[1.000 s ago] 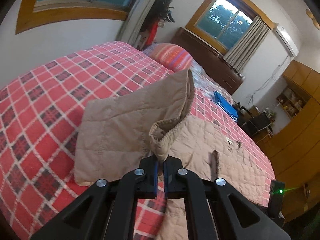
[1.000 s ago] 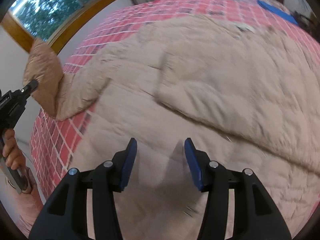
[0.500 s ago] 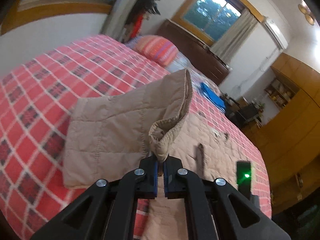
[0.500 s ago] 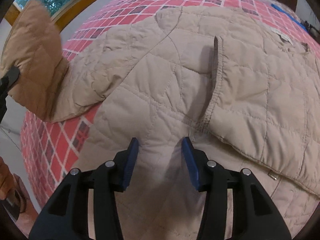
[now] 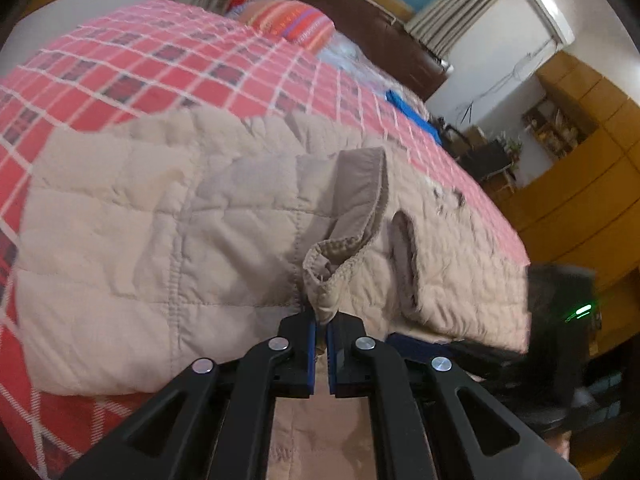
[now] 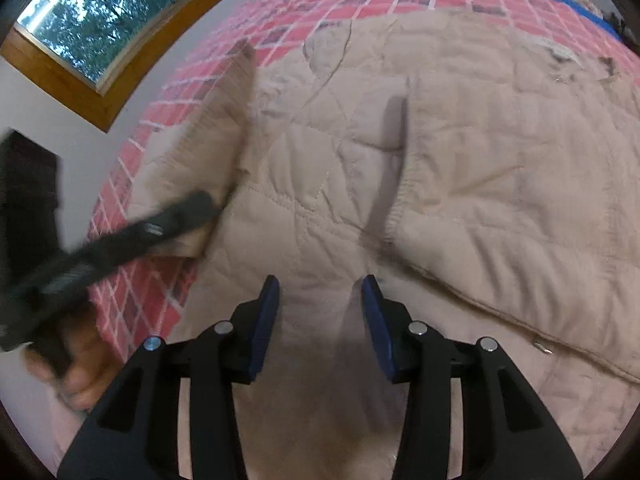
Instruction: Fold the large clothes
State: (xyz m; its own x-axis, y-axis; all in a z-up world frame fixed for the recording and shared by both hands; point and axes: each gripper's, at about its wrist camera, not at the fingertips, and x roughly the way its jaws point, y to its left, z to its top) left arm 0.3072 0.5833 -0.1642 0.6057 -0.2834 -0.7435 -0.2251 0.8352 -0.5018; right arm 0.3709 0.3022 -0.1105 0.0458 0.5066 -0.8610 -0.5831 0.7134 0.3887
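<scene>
Beige quilted jacket (image 6: pixel 440 152) lies spread on the bed — one sleeve cuff (image 5: pixel 332 264) (gathered) lifted.

Both views sit close above the bed (image 5: pixel 168 60), looking forward along their gripper fingers. They share the beige quilted jacket (image 6: pixel 460 152); the left gripper (image 6: pixel 200 204) shows at the right view's left edge.

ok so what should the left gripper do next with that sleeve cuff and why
Probably carry the cuff a little further over the jacket's body and set it down before letting go. The left gripper is shut on the cuff with the sleeve lifted and not yet lying flat, while the right gripper is open over the jacket, holding nothing.
</scene>
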